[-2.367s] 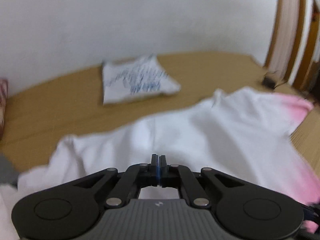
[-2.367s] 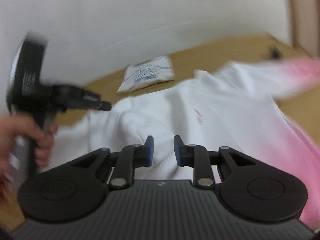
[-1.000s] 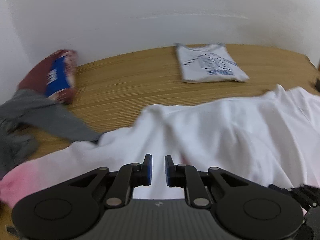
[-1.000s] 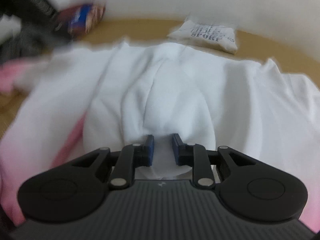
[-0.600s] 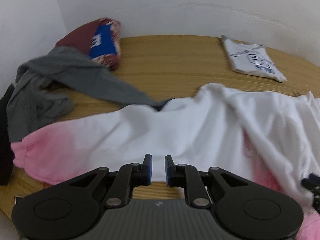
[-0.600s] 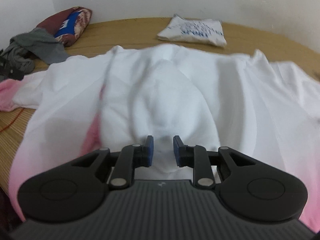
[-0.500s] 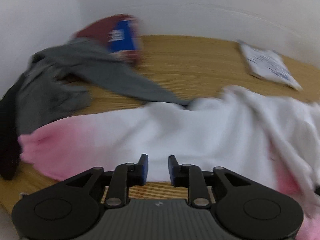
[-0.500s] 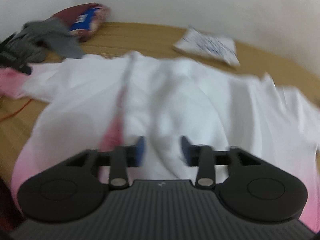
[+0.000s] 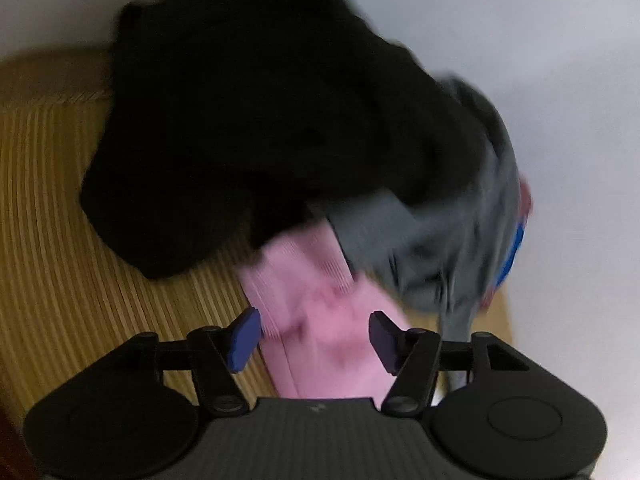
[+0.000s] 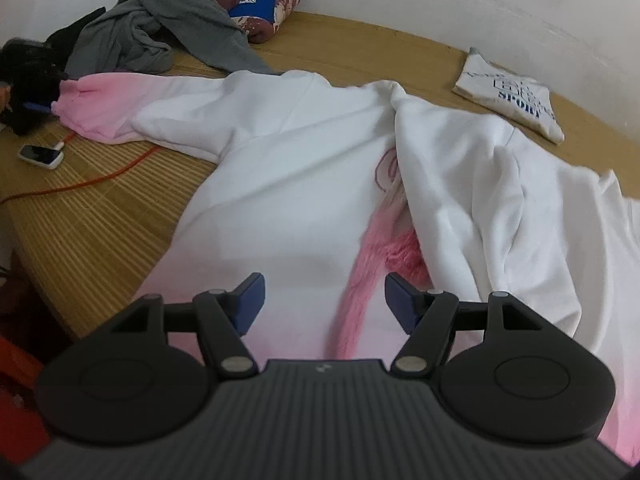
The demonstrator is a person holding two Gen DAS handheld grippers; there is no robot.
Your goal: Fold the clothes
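A white hoodie with pink cuffs and hem lies spread on the bamboo mat, its hood lying over the chest. My right gripper is open and empty just above the pink hem. My left gripper is open, its jaws on either side of the pink sleeve cuff, not closed on it. The same cuff shows far left in the right wrist view, with the left gripper beside it.
A black garment and a grey garment lie right behind the cuff. The right wrist view shows the grey garment, a maroon and blue bundle, a folded white printed shirt, a phone and an orange cable.
My left gripper swung left to the sleeve end and opened wide around the pink cuff. My right gripper opened wide and now sits over the hem.
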